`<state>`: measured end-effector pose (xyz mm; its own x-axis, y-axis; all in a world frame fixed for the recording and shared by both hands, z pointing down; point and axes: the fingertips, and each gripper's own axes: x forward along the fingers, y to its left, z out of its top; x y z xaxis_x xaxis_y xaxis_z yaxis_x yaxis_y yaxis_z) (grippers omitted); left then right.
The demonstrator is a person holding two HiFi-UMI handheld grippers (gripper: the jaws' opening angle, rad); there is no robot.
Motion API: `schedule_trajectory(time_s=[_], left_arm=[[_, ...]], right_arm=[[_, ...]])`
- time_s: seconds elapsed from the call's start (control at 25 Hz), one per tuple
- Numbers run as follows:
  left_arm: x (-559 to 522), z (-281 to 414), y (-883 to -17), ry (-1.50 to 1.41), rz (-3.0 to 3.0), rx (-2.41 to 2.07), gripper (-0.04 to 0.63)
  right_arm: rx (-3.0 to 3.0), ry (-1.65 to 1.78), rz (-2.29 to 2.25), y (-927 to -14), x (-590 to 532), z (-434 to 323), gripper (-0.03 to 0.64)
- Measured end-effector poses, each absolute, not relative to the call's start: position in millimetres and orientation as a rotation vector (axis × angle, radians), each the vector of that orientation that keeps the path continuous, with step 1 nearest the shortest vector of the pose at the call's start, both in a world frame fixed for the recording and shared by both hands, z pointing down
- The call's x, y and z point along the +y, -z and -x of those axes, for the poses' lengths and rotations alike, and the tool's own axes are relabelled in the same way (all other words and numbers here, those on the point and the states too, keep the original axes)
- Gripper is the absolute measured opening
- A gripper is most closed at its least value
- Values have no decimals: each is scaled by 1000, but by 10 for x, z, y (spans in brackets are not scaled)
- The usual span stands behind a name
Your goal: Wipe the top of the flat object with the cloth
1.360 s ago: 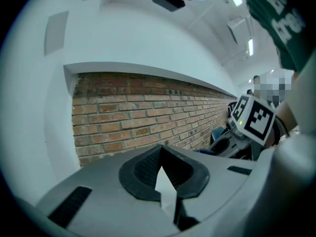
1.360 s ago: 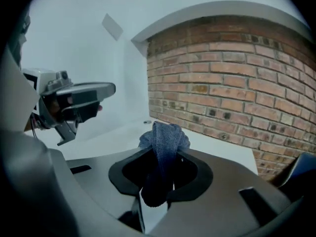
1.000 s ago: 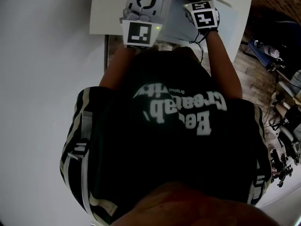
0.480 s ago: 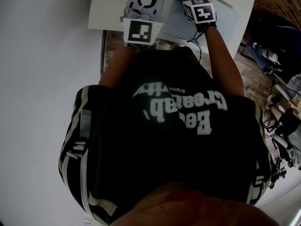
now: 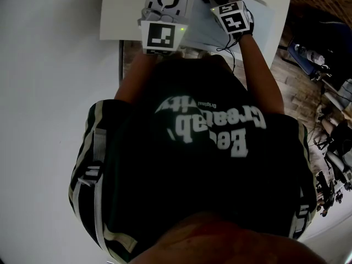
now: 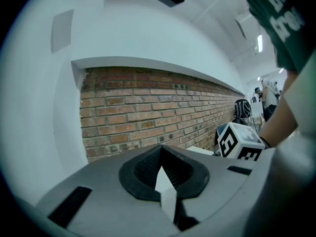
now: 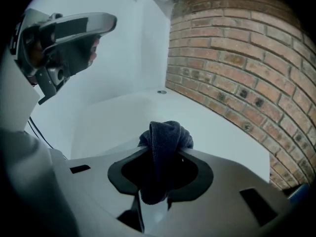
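Two grippers work over a white table (image 5: 124, 10). Right gripper (image 7: 163, 159): jaws clamped on a bunched dark cloth (image 7: 165, 135), its wad protruding forward. Left gripper (image 6: 163, 179): jaws together, nothing between them. The flat object (image 5: 261, 23) appears to be the paler panel lying on the table's right part, under the right gripper. A good wipe likely calls for lowering the wad flat onto the panel, with even pressure and overlapping strokes from edge to edge. Beyond: brick wall (image 6: 148, 112); cluttered wood floor (image 5: 308, 81) at right.
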<state>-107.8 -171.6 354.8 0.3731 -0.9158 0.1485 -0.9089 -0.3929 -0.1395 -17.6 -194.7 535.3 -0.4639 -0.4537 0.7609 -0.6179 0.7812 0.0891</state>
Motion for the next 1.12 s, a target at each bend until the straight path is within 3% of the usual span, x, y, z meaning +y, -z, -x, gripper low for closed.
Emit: schedule_trajectory(time_s=[0.32,0.84,1.12], left_arm=[[-1696,1000,-3586,357,2585,1686,2],[-1625,947,-3570,300,2612,1652,2],[-1632,948,-3571,307,2621,1643,1]], right_arm=[[-2077,-296,-962,-5344,-2134,-380,94],[-2207,-200,-646,-5354,-1228,464,94],[-2209,-163,-619,-5370,-1197,476,94]])
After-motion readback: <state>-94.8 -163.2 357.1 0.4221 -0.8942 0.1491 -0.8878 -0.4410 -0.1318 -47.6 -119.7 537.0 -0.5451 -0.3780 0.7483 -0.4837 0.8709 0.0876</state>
